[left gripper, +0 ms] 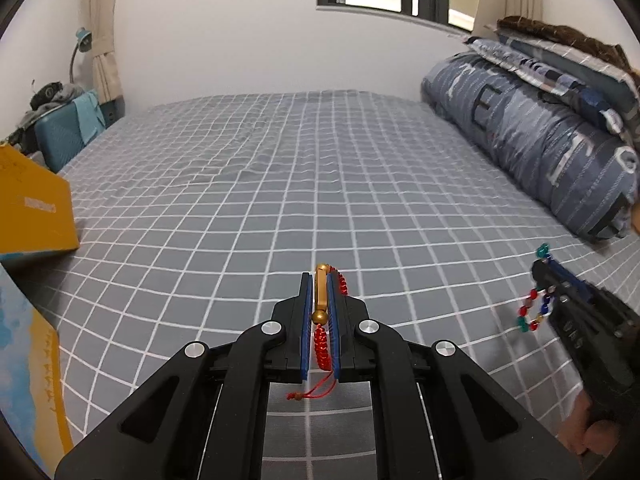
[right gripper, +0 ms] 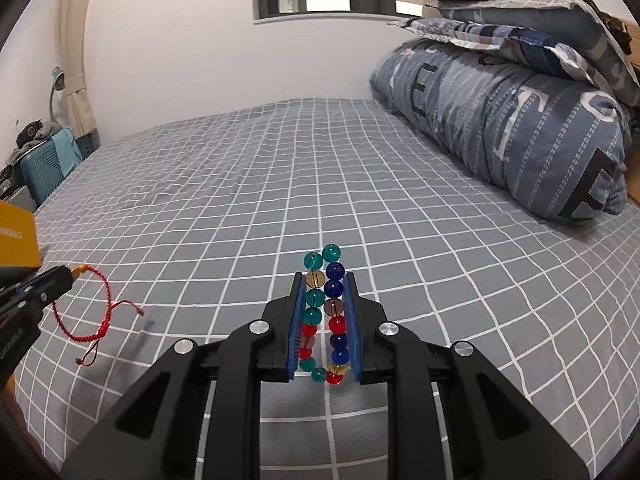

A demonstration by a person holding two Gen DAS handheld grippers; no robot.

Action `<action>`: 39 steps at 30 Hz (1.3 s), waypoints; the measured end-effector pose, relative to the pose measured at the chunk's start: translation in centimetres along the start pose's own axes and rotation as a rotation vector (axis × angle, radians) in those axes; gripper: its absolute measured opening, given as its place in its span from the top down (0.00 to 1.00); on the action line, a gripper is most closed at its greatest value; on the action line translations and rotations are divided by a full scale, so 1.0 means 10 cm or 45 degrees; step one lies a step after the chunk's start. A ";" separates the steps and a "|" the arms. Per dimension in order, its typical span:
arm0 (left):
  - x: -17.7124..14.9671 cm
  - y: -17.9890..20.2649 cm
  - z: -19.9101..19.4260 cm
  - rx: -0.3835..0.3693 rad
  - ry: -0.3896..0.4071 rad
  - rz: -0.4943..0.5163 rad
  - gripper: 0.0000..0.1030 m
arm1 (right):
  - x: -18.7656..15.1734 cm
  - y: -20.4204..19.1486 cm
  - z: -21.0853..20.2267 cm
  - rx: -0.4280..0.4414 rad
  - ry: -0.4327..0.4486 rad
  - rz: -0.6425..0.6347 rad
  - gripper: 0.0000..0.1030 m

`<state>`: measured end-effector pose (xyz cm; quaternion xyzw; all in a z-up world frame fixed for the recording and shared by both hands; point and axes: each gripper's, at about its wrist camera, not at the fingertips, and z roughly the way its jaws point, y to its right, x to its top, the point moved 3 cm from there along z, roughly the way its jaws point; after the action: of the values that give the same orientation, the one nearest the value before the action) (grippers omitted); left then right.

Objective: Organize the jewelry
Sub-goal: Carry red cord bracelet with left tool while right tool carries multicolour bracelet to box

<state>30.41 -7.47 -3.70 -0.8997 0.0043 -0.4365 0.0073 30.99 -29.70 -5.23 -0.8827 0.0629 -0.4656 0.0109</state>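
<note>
Two wrist fisheyes, each close behind its claw, angled down, sharing the checked bed [left gripper: 320, 184].

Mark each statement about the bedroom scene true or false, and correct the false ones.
1. The left hand-held gripper holds a red cord bracelet. True.
2. The right hand-held gripper is empty. False: it grips a coloured bead bracelet.
3. Both bracelets lie flat on the bed. False: both are held above it.
4. A rolled blue quilt lies on the bed. True.
</note>
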 end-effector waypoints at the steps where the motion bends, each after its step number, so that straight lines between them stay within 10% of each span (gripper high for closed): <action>1: -0.01 0.00 0.02 0.007 -0.012 0.002 0.93 | 0.01 0.00 0.00 -0.019 -0.001 -0.001 0.83; 19: 0.15 -0.64 -0.91 0.096 -0.032 -0.060 0.93 | 0.62 -0.58 -1.04 -0.024 0.062 -0.048 0.83; 39: -0.15 -2.70 -2.42 0.348 -0.013 -0.267 0.93 | 0.35 -2.79 -2.13 0.314 0.067 -0.271 0.83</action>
<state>10.54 19.32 10.52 -0.8880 -0.1489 -0.4270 0.0840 18.22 -1.64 11.93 -0.8637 -0.0883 -0.4915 0.0681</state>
